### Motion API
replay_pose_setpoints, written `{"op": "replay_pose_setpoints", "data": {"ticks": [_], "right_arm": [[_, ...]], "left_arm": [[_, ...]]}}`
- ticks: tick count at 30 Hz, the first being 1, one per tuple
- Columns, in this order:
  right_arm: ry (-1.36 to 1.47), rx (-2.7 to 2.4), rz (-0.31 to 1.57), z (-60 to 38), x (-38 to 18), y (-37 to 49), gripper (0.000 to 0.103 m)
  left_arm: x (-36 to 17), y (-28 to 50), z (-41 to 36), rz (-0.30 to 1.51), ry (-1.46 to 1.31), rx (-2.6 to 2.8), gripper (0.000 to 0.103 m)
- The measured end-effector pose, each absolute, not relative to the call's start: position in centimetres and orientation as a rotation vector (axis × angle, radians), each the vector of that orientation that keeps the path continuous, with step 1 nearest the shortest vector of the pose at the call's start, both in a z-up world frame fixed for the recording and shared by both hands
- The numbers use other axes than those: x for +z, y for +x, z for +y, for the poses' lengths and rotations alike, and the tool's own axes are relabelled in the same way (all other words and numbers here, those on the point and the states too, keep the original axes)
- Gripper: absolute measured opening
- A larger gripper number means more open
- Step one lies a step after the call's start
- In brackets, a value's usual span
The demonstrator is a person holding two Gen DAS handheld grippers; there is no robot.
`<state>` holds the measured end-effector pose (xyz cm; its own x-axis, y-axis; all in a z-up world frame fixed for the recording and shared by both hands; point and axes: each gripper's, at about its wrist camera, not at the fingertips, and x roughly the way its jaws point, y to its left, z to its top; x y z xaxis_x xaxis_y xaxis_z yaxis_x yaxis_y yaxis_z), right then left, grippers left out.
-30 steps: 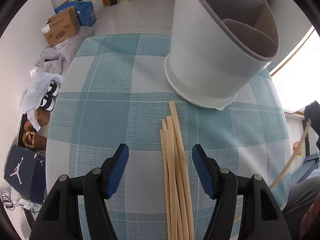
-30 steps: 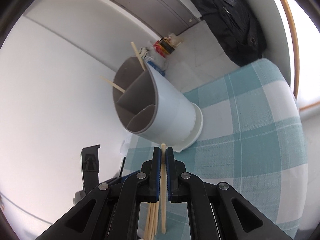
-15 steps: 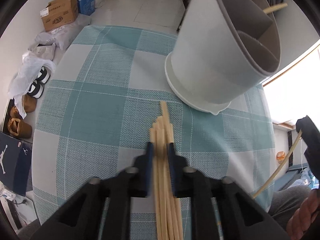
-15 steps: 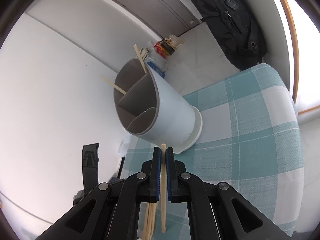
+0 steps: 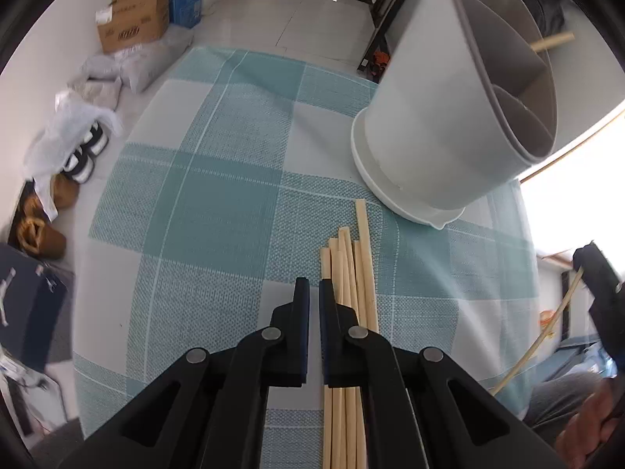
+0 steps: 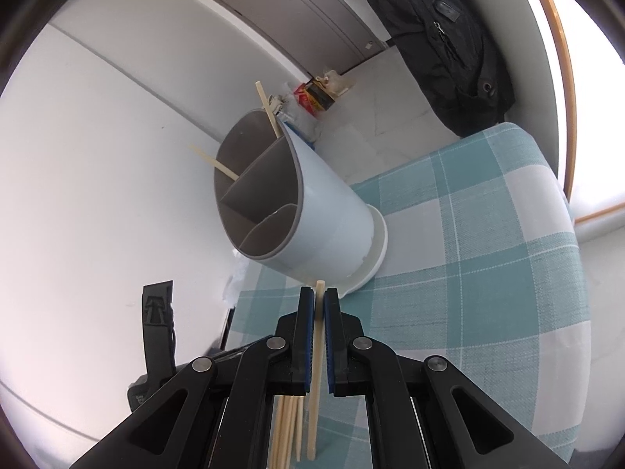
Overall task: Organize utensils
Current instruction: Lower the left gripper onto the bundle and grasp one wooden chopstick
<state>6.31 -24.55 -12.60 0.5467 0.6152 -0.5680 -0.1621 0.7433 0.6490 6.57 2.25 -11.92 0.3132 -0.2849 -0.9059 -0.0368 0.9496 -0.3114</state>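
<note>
The left gripper (image 5: 314, 293), jaws closed with nothing visible between them, sits just left of a bundle of chopsticks (image 5: 347, 269) lying on the checked tablecloth (image 5: 203, 203). The right gripper (image 6: 319, 301) clamps a single chopstick (image 6: 317, 336) near the divided holder (image 6: 312, 211), which contains two sticks.

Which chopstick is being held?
Find the tall grey holder on the checked tablecloth. In front of its base, the right claw pinches one chopstick. Unlike the loose bundle beside it, it sits clamped between blue pads.
</note>
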Motion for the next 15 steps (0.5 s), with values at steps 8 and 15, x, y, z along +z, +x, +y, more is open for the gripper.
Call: {"op": "replay_pose_setpoints", "data": {"ticks": [8,15], "right_arm": [[0.560,0.502,0.871,-24.1,-12.4,5.9,0.004],[0.560,0.510,0.869,-24.1,-12.2,5.9,0.004]], "left_arm": [[-12.2,6.5,1.6,1.245,-0.237,-0.184,0.017],[-12.1,6.8,1.4,1.223,-0.179,-0.159,0.029]]}}
